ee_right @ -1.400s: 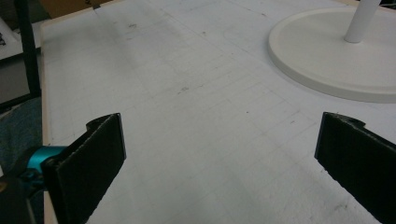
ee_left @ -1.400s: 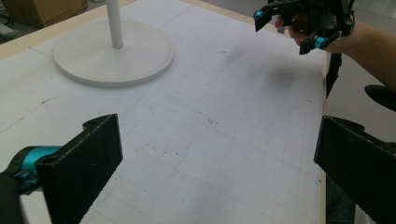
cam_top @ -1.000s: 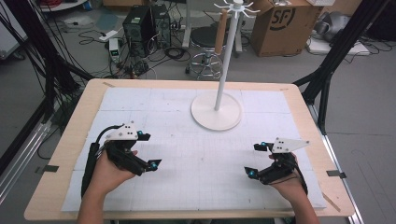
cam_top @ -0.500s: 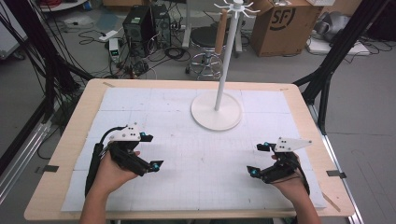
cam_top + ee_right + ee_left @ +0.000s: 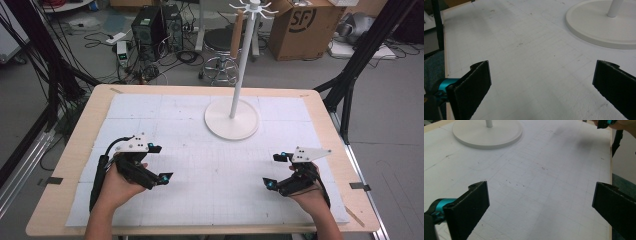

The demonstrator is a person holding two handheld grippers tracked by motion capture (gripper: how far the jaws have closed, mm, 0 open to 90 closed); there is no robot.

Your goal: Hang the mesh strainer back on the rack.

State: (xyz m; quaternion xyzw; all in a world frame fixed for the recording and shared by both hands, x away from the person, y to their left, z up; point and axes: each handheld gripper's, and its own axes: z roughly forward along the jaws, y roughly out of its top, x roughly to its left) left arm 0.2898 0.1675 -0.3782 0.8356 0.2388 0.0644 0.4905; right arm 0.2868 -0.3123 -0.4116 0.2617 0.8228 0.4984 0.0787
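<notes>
A white stand with a round base (image 5: 232,119) and a thin pole stands at the far middle of the table; small hooks (image 5: 252,7) ring its top. My left gripper (image 5: 161,162) rests low over the white mat at the near left, jaws wide open and nothing between them. At the near right my right gripper (image 5: 272,170) is open and holds nothing. In the left gripper view the left gripper (image 5: 540,207) faces bare mat, with the base (image 5: 486,132) ahead and the other gripper (image 5: 606,123) at the top right. The right gripper (image 5: 540,85) sees the base (image 5: 604,27) ahead to its right.
A white gridded mat (image 5: 210,165) covers most of the wooden table (image 5: 75,150). Black frame legs (image 5: 350,75) stand at the table's far corners. Beyond the far edge are a cardboard box (image 5: 307,25), a stool (image 5: 222,42) and computer gear with cables (image 5: 150,30).
My left gripper has drifted slightly to the right and nearer the front edge. The right gripper has barely moved. Both stay open.
</notes>
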